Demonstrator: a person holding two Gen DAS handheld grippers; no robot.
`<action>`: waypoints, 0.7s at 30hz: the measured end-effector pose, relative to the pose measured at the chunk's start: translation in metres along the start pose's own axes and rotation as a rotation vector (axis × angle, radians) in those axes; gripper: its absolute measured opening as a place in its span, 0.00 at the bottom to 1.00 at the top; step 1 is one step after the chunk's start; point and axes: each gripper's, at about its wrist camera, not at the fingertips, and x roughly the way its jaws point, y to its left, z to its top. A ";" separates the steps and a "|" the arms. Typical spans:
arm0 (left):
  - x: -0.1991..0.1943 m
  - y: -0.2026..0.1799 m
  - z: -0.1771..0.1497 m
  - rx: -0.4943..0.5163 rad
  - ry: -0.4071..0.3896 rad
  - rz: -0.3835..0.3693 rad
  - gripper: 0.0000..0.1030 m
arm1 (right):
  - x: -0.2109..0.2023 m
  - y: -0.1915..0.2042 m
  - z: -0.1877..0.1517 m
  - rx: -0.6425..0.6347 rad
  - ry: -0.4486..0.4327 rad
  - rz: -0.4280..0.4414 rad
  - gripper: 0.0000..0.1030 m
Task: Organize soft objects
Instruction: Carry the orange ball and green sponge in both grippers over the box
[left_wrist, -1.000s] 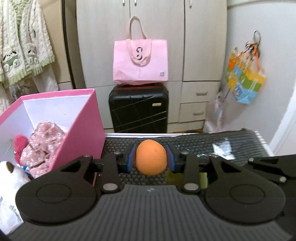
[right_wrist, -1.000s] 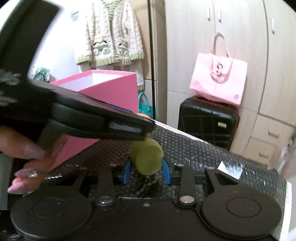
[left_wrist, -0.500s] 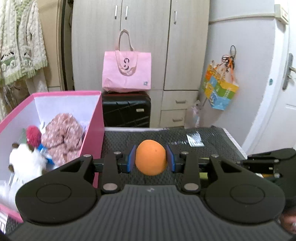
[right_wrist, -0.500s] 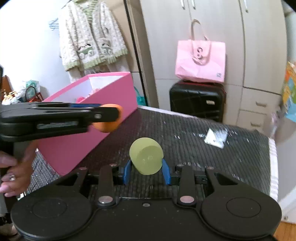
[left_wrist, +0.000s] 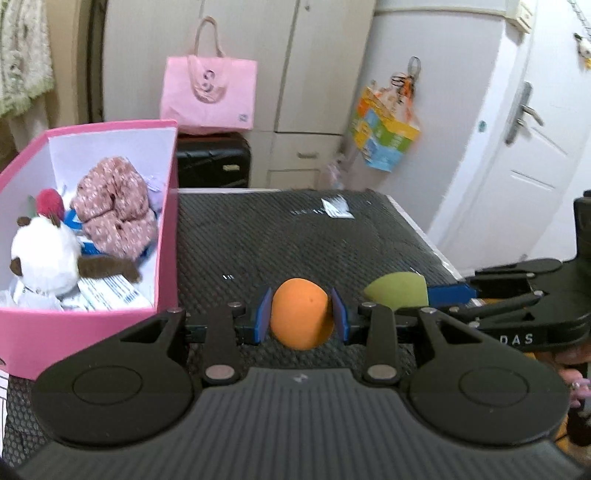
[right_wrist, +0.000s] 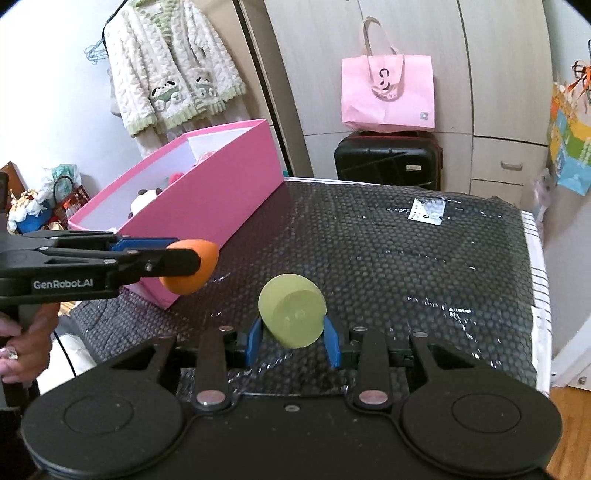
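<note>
Both level above mat: left gripper (left_wrist: 301, 319) clamps orange sponge (left_wrist: 300, 318), right gripper (right_wrist: 293, 338) green sponge (right_wrist: 291, 315).

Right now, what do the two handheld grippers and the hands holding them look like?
Both are matte black plastic with blue finger pads. The left gripper reads "GenRobot.AI" in white; the right gripper shows "DAS". The ringed left hand is bare, no sleeve visible. A thin black cable hangs beneath it.

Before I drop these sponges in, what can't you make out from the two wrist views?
- Pink box floor: left view, covered by the plush and scrunchie.
- Box contents: right view, near wall hides most.
- Orange sponge underside: left view, left gripper body hides it.
- Table label: print too small.
</note>
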 end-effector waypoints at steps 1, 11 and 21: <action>-0.004 0.001 -0.002 0.003 0.008 -0.014 0.33 | -0.004 0.004 -0.002 -0.005 0.001 -0.005 0.39; -0.051 0.021 -0.030 0.023 0.048 -0.023 0.33 | -0.027 0.037 -0.025 -0.031 0.030 0.002 0.40; -0.082 0.055 -0.044 0.034 0.117 0.046 0.33 | -0.025 0.063 -0.034 -0.021 0.091 0.132 0.40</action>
